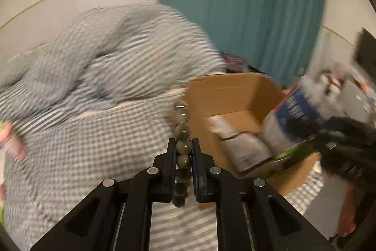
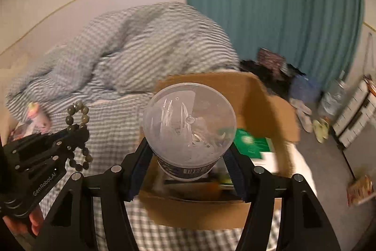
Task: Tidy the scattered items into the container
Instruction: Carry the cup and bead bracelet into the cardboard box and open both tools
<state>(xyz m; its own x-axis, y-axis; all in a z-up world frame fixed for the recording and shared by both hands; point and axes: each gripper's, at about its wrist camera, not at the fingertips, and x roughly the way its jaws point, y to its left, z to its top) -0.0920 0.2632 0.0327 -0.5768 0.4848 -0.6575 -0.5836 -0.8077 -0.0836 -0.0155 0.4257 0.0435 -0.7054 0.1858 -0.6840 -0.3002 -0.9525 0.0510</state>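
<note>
Bead bracelet (image 1: pixel 182 147) pinched in left gripper (image 1: pixel 184 148).

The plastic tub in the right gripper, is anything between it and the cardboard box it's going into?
Nothing visible blocks it. The plastic tub, clamped in the right gripper, hangs over the open cardboard box, which already holds a green packet.

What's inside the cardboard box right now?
The cardboard box holds a green packet and a grey-white packet. The tub in the right gripper hides the rest.
</note>
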